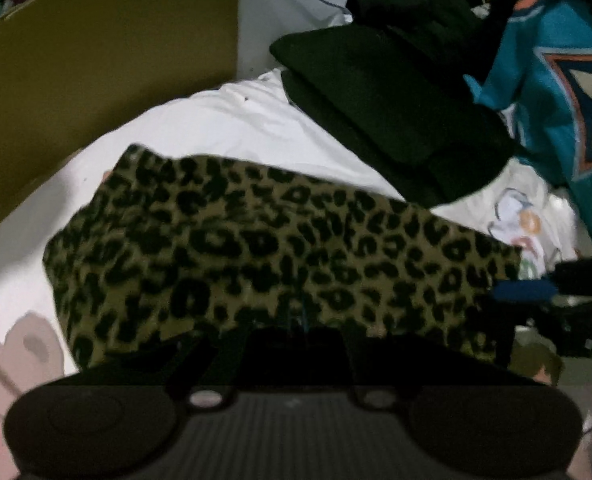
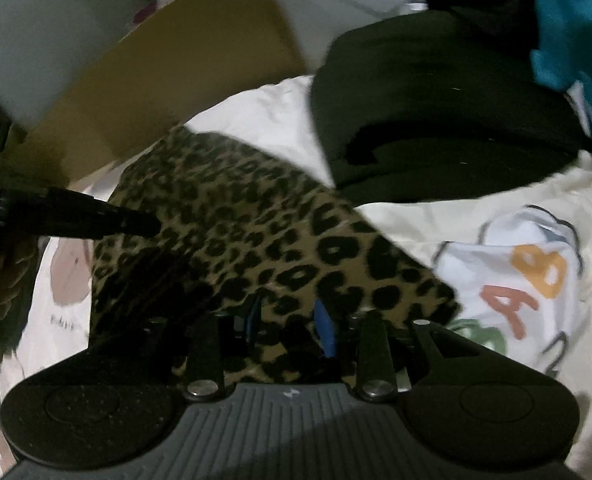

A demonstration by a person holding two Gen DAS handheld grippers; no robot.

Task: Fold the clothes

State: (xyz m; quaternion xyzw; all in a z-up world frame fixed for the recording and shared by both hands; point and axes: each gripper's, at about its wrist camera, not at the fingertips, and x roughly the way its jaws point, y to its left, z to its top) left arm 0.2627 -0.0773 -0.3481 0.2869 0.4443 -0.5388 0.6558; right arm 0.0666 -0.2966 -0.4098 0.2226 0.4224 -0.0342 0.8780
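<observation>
A leopard-print garment (image 1: 264, 248) lies across the white bed sheet (image 1: 232, 128). Its near edge is bunched up toward both cameras. My left gripper (image 1: 300, 330) is at that near edge, its dark fingers pressed together on the cloth. In the right wrist view the same garment (image 2: 280, 240) runs down between the blue-padded fingers (image 2: 325, 330) of my right gripper (image 2: 288, 326), which is shut on a thick bunch of it. The right gripper (image 1: 524, 292) holds the garment's right end and the left gripper (image 2: 136, 224) its left end.
A stack of folded black clothes (image 1: 380, 104) (image 2: 436, 120) sits behind the garment. Teal patterned fabric (image 1: 556, 80) hangs at the far right. An olive-brown board (image 1: 96, 80) (image 2: 156, 92) leans at the back left. The sheet shows cartoon letter prints (image 2: 528, 280).
</observation>
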